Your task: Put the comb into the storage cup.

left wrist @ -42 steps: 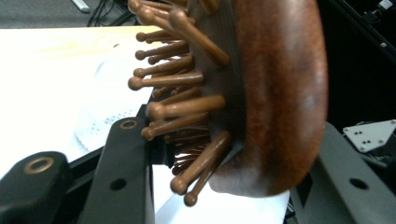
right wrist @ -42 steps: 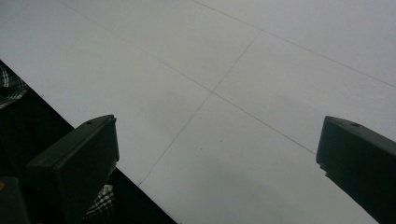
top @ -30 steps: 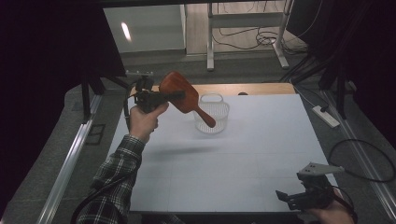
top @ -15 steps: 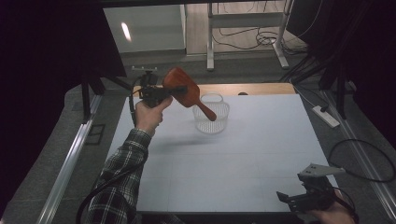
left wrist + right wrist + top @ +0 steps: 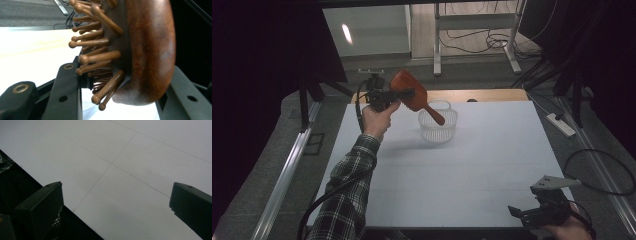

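A reddish-brown wooden hairbrush (image 5: pixel 417 102) hangs in the air over the far left of the white table (image 5: pixel 472 175). My left gripper (image 5: pixel 401 94) is shut on the brush's head. Its handle slants down to the right, and the tip overlaps the rim of a clear plastic basket (image 5: pixel 438 131). In the left gripper view the brush (image 5: pixel 147 50) sits between the black jaws of the left gripper (image 5: pixel 125 82), with its wooden pins pointing left. My right gripper (image 5: pixel 524 214) rests at the table's front right corner. In the right gripper view the right gripper (image 5: pixel 118 195) is open over the bare table (image 5: pixel 140 150).
A person's plaid sleeve (image 5: pixel 347 190) reaches in from the bottom left. A wooden strip (image 5: pixel 492 95) runs along the table's far edge. Cables and metal stand legs (image 5: pixel 512 50) lie on the floor beyond. A white power strip (image 5: pixel 562 125) lies right of the table.
My left hand has carried the brush a little to the right, toward the basket. The right gripper has stayed in place.
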Demonstrator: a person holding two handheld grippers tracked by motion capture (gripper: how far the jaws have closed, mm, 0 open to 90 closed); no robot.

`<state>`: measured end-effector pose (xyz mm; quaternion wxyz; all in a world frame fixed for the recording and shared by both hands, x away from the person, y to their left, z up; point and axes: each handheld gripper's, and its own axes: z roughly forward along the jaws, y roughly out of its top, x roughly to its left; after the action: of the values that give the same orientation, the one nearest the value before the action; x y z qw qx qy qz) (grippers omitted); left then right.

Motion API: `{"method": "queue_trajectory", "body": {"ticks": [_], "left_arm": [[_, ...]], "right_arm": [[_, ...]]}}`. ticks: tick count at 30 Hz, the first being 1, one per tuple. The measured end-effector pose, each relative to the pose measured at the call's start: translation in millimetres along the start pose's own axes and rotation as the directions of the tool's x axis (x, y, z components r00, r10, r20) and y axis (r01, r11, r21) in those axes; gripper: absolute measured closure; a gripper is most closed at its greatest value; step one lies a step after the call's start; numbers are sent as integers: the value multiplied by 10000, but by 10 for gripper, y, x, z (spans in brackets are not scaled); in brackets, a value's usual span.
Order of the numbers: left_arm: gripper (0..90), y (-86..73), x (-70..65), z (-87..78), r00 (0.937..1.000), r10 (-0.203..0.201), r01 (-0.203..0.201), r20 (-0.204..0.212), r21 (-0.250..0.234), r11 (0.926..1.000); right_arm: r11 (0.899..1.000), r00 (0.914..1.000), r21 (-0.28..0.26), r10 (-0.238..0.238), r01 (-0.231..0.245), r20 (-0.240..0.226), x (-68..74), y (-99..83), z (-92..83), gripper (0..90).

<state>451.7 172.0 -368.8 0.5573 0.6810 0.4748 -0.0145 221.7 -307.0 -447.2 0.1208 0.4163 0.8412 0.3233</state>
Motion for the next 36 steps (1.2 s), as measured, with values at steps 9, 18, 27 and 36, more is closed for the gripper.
{"method": "queue_trajectory", "body": {"ticks": [9, 18, 27, 36], "left_arm": [[564, -46, 20, 130, 9999, -86, 86, -73, -11, 10000], [563, -114, 22, 244, 9998, -90, 91, -168, 39, 10000], [564, -169, 28, 321, 9996, -166, 168, -242, 52, 9998], [564, -249, 60, 417, 9993, -258, 262, -273, 163, 9995]], "right_arm": [[10000, 10000, 28, -28, 28, -41, 3, 0, 2, 0], [10000, 10000, 27, -79, 79, -43, 4, -1, 4, 0], [10000, 9999, 21, -83, 83, -63, 4, -1, 3, 0], [10000, 9999, 33, -33, 33, -104, 0, -2, 3, 1]]}}
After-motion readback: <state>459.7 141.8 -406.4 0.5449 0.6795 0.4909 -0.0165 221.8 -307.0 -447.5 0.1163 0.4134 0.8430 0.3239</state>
